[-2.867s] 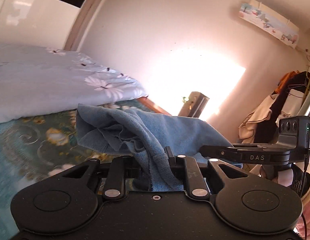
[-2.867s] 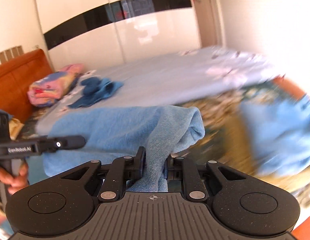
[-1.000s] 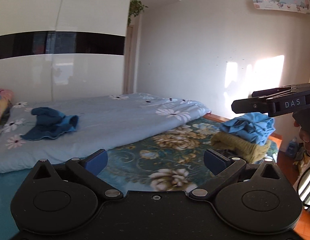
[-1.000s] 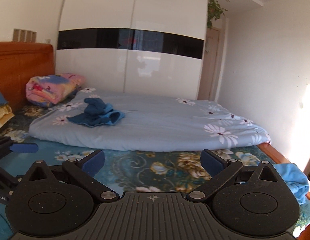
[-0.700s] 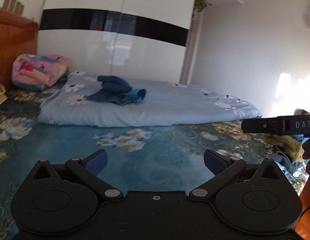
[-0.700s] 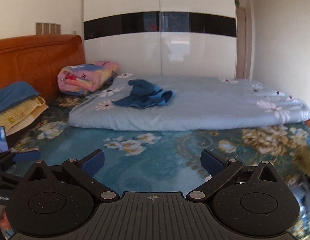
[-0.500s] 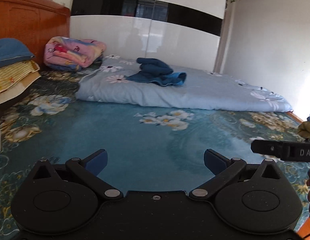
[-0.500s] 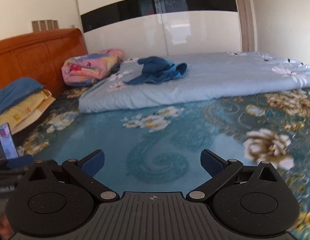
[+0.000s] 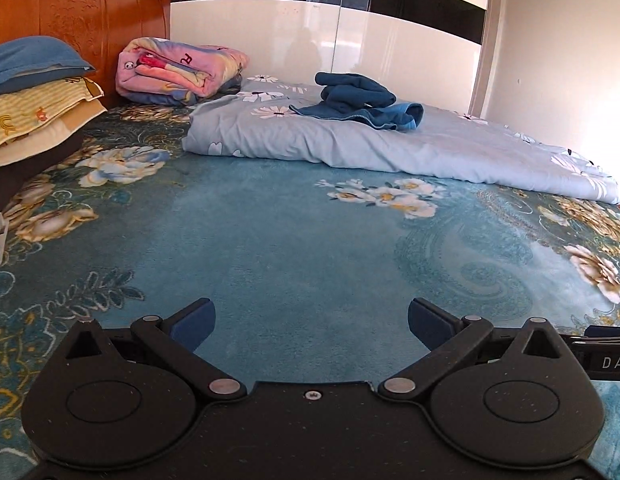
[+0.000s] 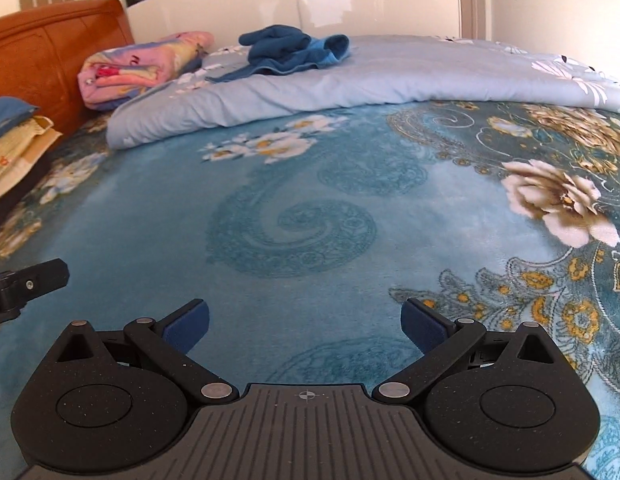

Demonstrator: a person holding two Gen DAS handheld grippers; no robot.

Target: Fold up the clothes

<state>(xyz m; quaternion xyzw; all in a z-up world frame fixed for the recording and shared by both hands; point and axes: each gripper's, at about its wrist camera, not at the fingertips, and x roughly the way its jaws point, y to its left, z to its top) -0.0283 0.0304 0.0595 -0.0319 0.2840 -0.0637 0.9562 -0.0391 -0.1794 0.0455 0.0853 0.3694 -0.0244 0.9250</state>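
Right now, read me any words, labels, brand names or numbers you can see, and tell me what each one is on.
"DAS": white letters on the black body of the right gripper, cut off by the edge of the left wrist view, so there may be more.
"R": a dark letter on the folded pink blanket; its other markings are too small to read.
The right wrist view shows no readable text.

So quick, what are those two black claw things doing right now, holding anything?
Left gripper: open, holding nothing.
Right gripper: open, holding nothing.
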